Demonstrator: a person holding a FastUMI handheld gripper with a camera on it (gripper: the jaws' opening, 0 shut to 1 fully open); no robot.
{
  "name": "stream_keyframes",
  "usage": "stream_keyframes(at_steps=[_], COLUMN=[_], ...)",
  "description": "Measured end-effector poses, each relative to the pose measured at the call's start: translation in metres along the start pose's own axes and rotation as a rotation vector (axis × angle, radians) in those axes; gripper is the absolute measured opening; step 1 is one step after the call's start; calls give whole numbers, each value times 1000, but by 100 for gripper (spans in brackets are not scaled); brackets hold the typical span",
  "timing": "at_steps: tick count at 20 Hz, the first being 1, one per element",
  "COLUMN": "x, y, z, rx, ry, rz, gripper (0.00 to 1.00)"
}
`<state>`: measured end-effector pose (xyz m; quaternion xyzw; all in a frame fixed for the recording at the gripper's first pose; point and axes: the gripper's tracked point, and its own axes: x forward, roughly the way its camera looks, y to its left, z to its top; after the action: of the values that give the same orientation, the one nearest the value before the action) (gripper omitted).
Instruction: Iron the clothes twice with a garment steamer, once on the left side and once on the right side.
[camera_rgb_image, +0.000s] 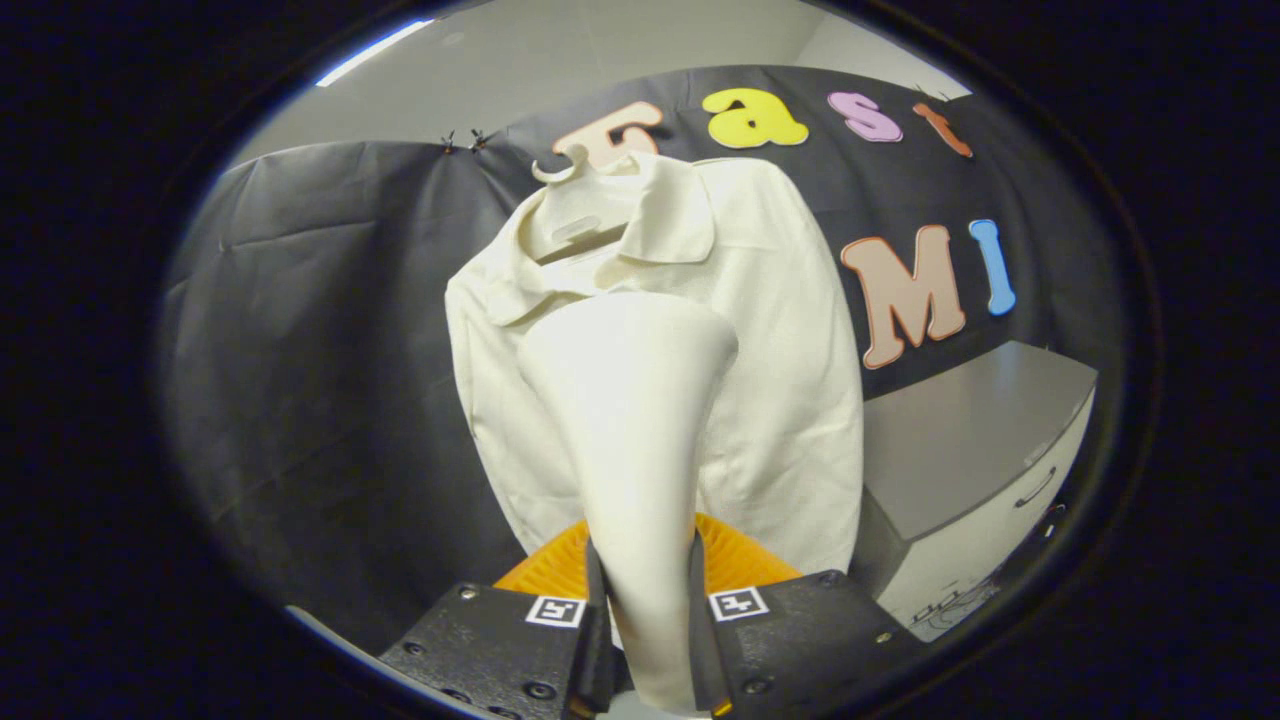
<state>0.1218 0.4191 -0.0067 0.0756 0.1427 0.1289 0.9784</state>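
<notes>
The tongs (640, 600) are clamping one cream steamer (630, 400) between both fingers, its wide head pressing toward the one white shirt (780, 330) hanging on one hanger (575, 205); one grey cabinet (960, 450) is standing beside the shirt.

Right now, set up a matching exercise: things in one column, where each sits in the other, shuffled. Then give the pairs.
Things:
1. garment steamer
2. shirt
3. hanger
4. cabinet

Places:
A. inside the shirt's collar, its hook on top
B. on the black cloth wall, beyond the steamer
C. clamped between the fingers of the gripper
D. beside the shirt's lower edge, a drawer handle on its front

Pairs: 1-C, 2-B, 3-A, 4-D
</notes>
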Motion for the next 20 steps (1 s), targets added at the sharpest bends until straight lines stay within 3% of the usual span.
stream_keyframes(at_steps=[7, 20], x=[55, 115], y=[46, 56], z=[-18, -42], rx=[-9, -33], ry=[-37, -8], rz=[2, -96], gripper=[30, 30])
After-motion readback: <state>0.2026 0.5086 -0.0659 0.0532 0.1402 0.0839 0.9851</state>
